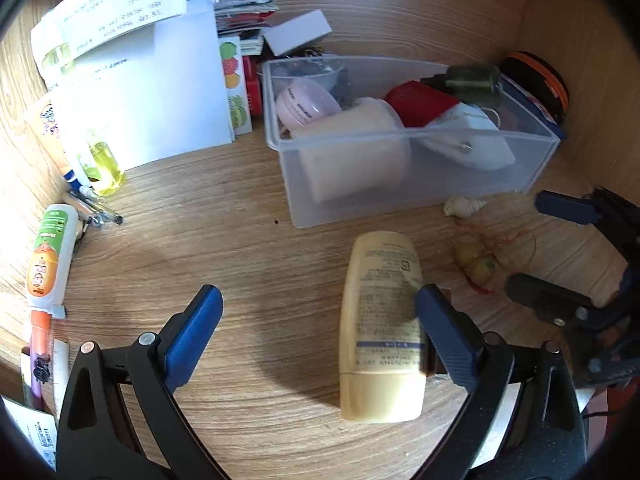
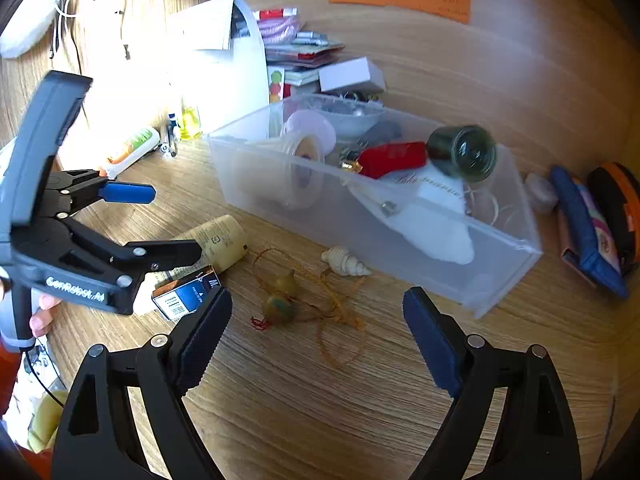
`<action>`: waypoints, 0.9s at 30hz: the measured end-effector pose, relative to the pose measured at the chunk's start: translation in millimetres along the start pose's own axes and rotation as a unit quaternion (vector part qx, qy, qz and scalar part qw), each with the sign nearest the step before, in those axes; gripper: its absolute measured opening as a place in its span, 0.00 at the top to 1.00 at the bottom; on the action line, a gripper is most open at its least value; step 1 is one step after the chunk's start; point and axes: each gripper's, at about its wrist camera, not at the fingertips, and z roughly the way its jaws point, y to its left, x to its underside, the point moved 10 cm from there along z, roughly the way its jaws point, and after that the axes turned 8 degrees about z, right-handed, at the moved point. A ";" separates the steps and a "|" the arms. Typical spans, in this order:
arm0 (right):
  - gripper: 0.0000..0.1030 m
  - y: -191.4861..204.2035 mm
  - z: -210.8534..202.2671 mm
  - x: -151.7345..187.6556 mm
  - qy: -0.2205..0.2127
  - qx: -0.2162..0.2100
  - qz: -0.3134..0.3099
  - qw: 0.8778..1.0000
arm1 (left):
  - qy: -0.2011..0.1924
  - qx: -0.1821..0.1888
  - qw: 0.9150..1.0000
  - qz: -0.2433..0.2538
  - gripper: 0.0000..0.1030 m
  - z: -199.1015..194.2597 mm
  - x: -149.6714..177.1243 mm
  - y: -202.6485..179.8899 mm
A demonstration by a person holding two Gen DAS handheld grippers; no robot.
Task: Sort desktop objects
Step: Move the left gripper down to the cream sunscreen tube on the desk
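A cream lotion tube [image 1: 380,324] lies on the wooden desk between my left gripper's fingers, close to the right finger. My left gripper [image 1: 320,328] is open around it; it also shows in the right wrist view [image 2: 172,224]. The tube shows there too [image 2: 218,240], beside a small blue-and-white box [image 2: 186,296]. My right gripper [image 2: 318,332] is open and empty above a gourd charm on orange string [image 2: 282,300]. A seashell [image 2: 346,262] lies by the clear plastic bin [image 2: 500,272], which holds several items.
Papers [image 1: 132,80], a yellow bottle [image 1: 104,164], pens and a white-orange tube [image 1: 50,256] line the left side. A white box [image 1: 298,32] and packets sit behind the bin [image 1: 400,200]. A blue pouch [image 2: 584,232] and an orange-black item [image 2: 616,200] lie right of it.
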 end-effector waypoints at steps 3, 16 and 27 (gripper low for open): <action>0.20 1.1 6.7 0.2 0.011 0.000 0.003 1.000 | 0.003 0.003 1.000 0.012 0.04 3.3 2.0 -7.1; 0.37 10.6 27.1 3.1 0.071 -0.045 0.021 0.996 | 0.020 -0.012 0.999 0.032 0.13 18.8 2.4 -12.7; 0.53 16.9 33.3 3.6 0.076 -0.037 -0.005 0.996 | 0.003 0.029 0.998 0.058 0.46 13.5 0.4 -30.5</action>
